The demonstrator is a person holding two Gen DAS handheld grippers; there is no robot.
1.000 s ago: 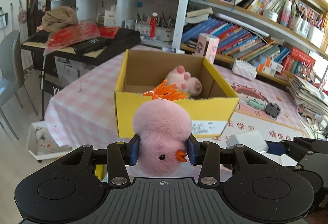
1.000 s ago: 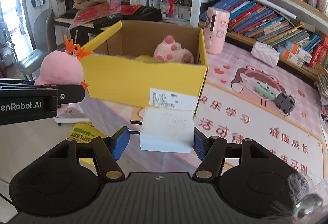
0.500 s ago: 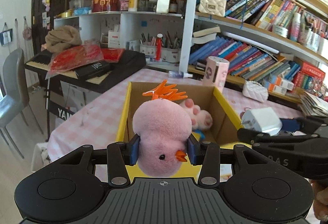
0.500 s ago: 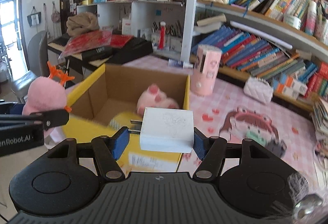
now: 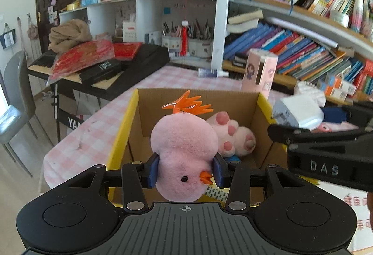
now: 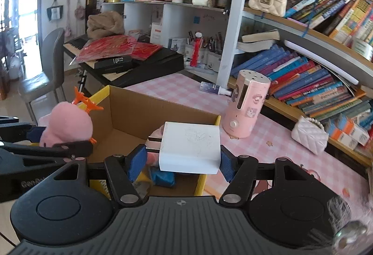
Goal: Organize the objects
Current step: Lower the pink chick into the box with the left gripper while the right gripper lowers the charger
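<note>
My left gripper is shut on a pink plush chick with an orange crest, held above the near rim of the open yellow cardboard box. My right gripper is shut on a white charger block and holds it over the box's right side. The charger also shows in the left wrist view. Inside the box lies a pink paw plush and something blue. The chick also shows at the left of the right wrist view.
A pink cylinder appliance stands behind the box on the pink checked tablecloth. A white quilted purse lies by the bookshelf. A keyboard with red bags and a grey chair are to the left.
Both grippers have risen and moved forward, from in front of the box to above it. Each has kept its hold on its object.
</note>
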